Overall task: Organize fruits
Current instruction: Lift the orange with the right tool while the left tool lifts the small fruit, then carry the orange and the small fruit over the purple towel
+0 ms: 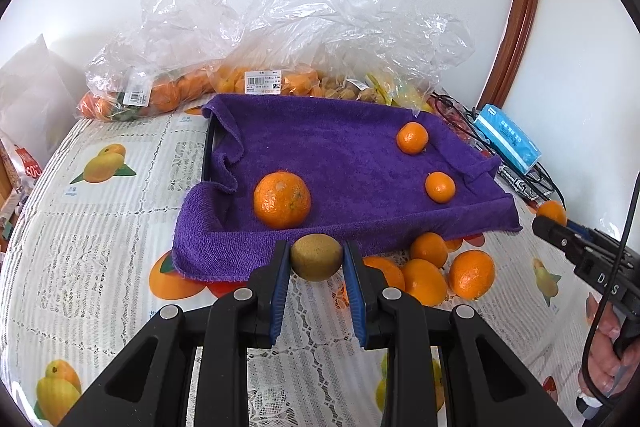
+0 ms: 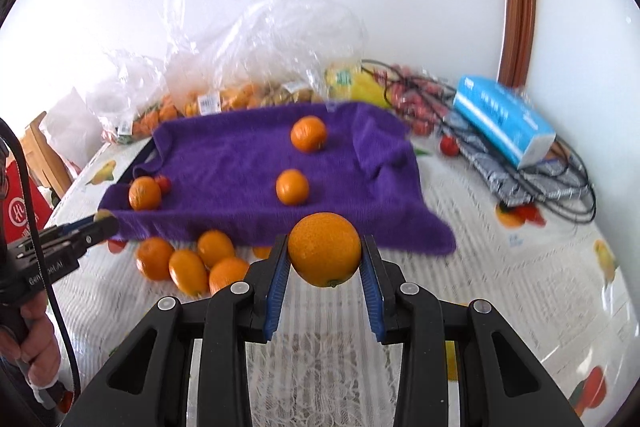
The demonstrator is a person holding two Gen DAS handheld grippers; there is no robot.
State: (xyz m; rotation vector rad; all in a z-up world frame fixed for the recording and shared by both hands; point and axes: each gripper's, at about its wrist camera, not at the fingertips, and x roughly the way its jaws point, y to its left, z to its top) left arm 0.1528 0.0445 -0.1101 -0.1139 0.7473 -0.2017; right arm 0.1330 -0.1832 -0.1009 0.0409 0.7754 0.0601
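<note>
Fruit held in both hand-held grippers.
We squeeze the soft kiwi (image 1: 316, 262) gently in our left hand-held gripper (image 1: 316, 267), the firm round orange (image 2: 324, 249) by its sides in our right hand-held gripper (image 2: 325, 259).

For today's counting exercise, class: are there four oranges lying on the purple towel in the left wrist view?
No: only three oranges lie on the purple towel; the others sit on the tablecloth.

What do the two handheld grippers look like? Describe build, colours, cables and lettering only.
Both the left gripper and right gripper are black plastic with triangular cut-outs, silver round pivot pins and ribbed blue pads on the fingers. Each has a pistol-style black handle with a black cable trailing from it. White lettering marks the bodies, only partly readable.
</note>
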